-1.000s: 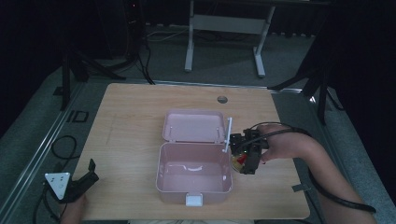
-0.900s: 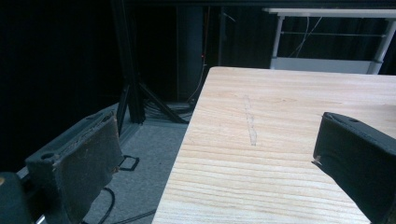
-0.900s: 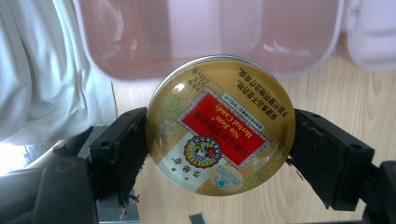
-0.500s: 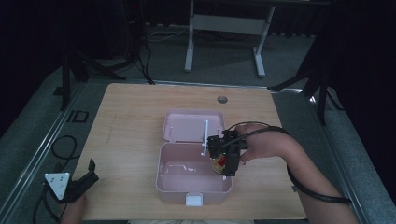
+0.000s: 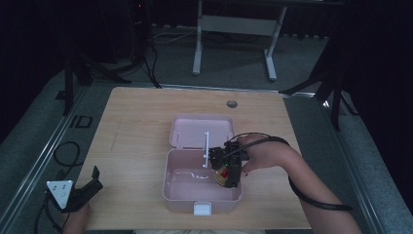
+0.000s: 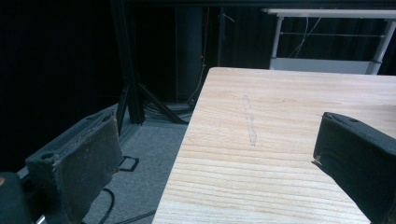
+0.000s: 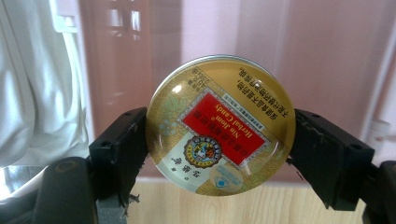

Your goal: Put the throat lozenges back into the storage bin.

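A round gold candy tin (image 7: pixel 220 126) with a red label is clamped between the two black jaws of my right gripper (image 7: pixel 219 144). In the high view the right gripper (image 5: pixel 226 168) holds the tin (image 5: pixel 223 175) over the right part of the open pink box (image 5: pixel 171 189). The box's lid (image 5: pixel 199 130) lies flat behind it. Something white (image 7: pixel 37 84) lies in the box to the left of the tin. My left gripper (image 5: pixel 78 191) rests at the table's front left corner, open, with nothing between its jaws (image 6: pixel 210 154).
A white latch (image 5: pixel 203 208) sticks out at the front of the box. A white stick (image 5: pixel 205 145) stands up near the box hinge. A small round hole (image 5: pixel 232 104) sits near the far table edge. Bare wood (image 5: pixel 131 141) spreads left of the box.
My right gripper has carried the tin leftward from beside the box's right edge to over its inside. The left gripper has stayed put.
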`<state>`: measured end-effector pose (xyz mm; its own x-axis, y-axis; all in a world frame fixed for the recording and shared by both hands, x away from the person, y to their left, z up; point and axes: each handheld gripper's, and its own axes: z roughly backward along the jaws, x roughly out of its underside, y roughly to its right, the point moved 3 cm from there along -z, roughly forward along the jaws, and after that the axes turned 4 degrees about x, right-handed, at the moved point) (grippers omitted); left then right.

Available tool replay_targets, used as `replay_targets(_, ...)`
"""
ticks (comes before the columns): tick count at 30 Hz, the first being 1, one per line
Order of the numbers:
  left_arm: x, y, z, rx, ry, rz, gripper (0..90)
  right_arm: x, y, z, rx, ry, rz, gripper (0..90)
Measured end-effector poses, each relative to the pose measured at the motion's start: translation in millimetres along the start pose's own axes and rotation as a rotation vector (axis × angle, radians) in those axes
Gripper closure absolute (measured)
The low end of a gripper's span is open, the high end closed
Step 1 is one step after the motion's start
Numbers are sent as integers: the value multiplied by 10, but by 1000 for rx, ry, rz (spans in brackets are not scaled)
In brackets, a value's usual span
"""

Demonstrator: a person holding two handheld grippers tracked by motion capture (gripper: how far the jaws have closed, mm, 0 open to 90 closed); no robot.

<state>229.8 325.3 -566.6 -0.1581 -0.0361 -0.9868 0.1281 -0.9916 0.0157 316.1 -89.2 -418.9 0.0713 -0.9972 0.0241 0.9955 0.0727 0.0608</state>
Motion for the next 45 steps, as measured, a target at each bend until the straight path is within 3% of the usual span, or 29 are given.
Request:
replay_targets(11,1,1,1,2,-1,-2,12,-62,5,-376,-46,-9,11,215)
replay_targets(22,2,3,-2,2,-2,-5,12,-73,44,-698,-43,-32,29,215)
replay_targets(27,2,4,-2,2,-2,-5,12,-96,70,-833,-43,-54,9,215)
replay_targets(36,1,3,-2,3,-2,-7,12,-104,61,-1017,-77,-92,12,215)
replay_targets(45,2,4,-4,6,-1,-8,12,-110,61,-1062,-129,-91,12,213)
